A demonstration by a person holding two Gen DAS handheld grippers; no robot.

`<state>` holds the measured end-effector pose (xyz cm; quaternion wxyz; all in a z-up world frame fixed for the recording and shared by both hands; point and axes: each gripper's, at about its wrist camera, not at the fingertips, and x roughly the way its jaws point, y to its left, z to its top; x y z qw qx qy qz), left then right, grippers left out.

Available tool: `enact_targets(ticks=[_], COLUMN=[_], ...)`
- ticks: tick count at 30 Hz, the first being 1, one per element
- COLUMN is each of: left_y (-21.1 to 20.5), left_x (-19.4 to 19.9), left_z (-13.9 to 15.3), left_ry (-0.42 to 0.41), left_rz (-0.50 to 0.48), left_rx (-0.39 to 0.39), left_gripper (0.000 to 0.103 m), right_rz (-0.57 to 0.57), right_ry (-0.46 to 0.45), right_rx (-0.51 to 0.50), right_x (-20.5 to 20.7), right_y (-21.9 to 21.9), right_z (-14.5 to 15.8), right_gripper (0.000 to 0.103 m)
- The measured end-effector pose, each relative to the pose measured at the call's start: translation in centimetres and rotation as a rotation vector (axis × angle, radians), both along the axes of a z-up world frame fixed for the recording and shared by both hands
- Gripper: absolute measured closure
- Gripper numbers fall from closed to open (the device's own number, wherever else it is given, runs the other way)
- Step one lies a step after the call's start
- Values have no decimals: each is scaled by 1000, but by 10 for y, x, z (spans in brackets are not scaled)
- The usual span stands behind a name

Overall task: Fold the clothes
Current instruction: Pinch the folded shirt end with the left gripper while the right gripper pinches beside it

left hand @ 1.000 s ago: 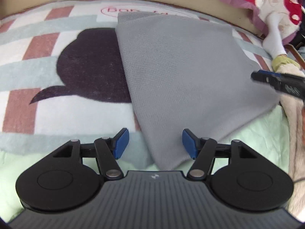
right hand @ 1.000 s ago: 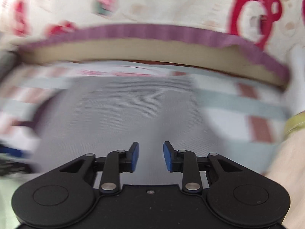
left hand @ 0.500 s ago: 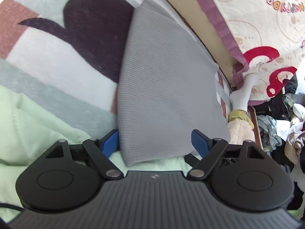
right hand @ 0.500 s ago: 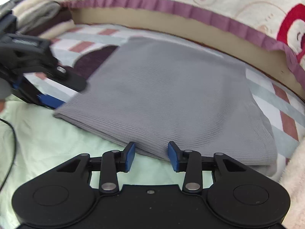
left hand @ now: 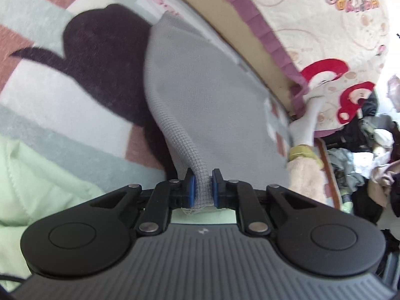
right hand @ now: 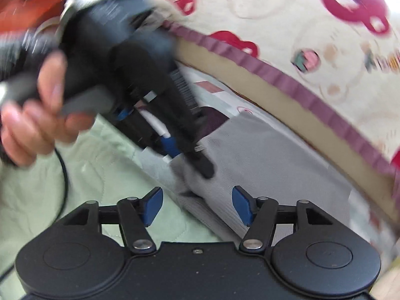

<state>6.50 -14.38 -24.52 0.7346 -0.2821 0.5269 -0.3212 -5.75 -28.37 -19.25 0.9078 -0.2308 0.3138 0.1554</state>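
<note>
A grey knit garment (left hand: pixel 207 105) lies folded on a patterned blanket (left hand: pixel 62 105). My left gripper (left hand: pixel 202 187) is shut on the garment's near corner, and the cloth bunches between the blue pads. In the right wrist view the garment (right hand: pixel 270 165) lies ahead, and the left gripper (right hand: pixel 185 155), held by a hand (right hand: pixel 37 115), pinches its left corner. My right gripper (right hand: pixel 197 205) is open and empty, with its jaws wide apart just above the garment's near edge.
A pale green quilt (left hand: pixel 37 182) lies at the near left. A cream cover with red prints and a purple frill (right hand: pixel 312 100) runs along the far side. A pile of clothes (left hand: pixel 362 155) sits at the right. A white sock (left hand: pixel 307 122) lies near it.
My left gripper has shut on the garment's near corner. My right gripper has opened wider and swung left, towards the left gripper.
</note>
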Motion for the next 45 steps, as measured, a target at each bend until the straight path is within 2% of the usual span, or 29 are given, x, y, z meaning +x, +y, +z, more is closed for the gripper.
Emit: enact_targets(ticks=[4, 6, 8, 9, 10, 11, 12, 13, 14, 16, 18, 22, 25, 27, 28, 29, 30, 33, 36, 41, 43, 45], left_y=[0, 1, 2, 4, 9, 18, 26, 34, 44, 51, 40, -4, -31, -42, -46, -50, -55, -58, -38, 49, 85, 112], left_x=[3, 3, 5, 7, 11, 18, 25, 33, 40, 51, 62, 79, 100, 113, 118, 123, 127, 128, 127, 111, 98, 88], left_z=[8, 12, 13, 12, 12, 12, 12, 13, 13, 10, 0, -14, -29, -40, -43, -43, -40, -25, -7, 23, 26, 22], left_ry=[-8, -18, -17, -5, 12, 23, 34, 41, 32, 17, 38, 22, 32, 64, 70, 71, 58, -26, -56, -95, -104, -92], left_rz=[-13, -20, -21, -19, -9, 11, 32, 64, 126, 191, 189, 119, 83, 92, 99, 99, 86, 48, 40, 116, 164, 203], left_rx=[-55, -62, -62, -68, -82, -109, -135, -155, -157, -149, -121, -39, -48, -89, -106, -91, -55, 36, 114, 161, 185, 195], left_gripper=[91, 91, 91, 89, 87, 84, 70, 50, 43, 39, 34, 32, 23, 27, 53, 74, 88, 89, 89, 89, 89, 89], right_rz=[-16, -50, -83, -99, -111, -124, -143, -165, -186, -220, -245, -272, -273, -264, -259, -257, -256, -243, -212, -27, 35, 44], right_ry=[-59, -82, -100, -106, -94, -85, -91, -92, -92, -83, -58, -35, -24, -26, -28, -24, -22, -21, -6, 46, 66, 88], right_rx=[-165, -197, -192, -190, -190, -184, -148, -100, -51, 51, 160, 291, 335, 337, 335, 340, 346, 384, 437, 465, 498, 552], right_x=[14, 28, 41, 47, 52, 56, 57, 56, 56, 54, 52, 47, 47, 49, 50, 49, 49, 46, 48, 53, 55, 57], right_y=[17, 18, 18, 18, 19, 19, 16, 11, 6, -6, -18, -36, -43, -46, -47, -47, -46, -41, -32, 20, 42, 57], right_z=[-15, -21, -23, -24, -24, -24, -20, -13, -7, 5, 13, 16, 14, 13, 12, 13, 13, 18, 22, 30, 32, 31], right_gripper=[37, 37, 45, 74, 93, 93, 93, 93, 93, 93, 93, 93, 93, 93, 93, 93, 93, 92, 92, 92, 92, 92])
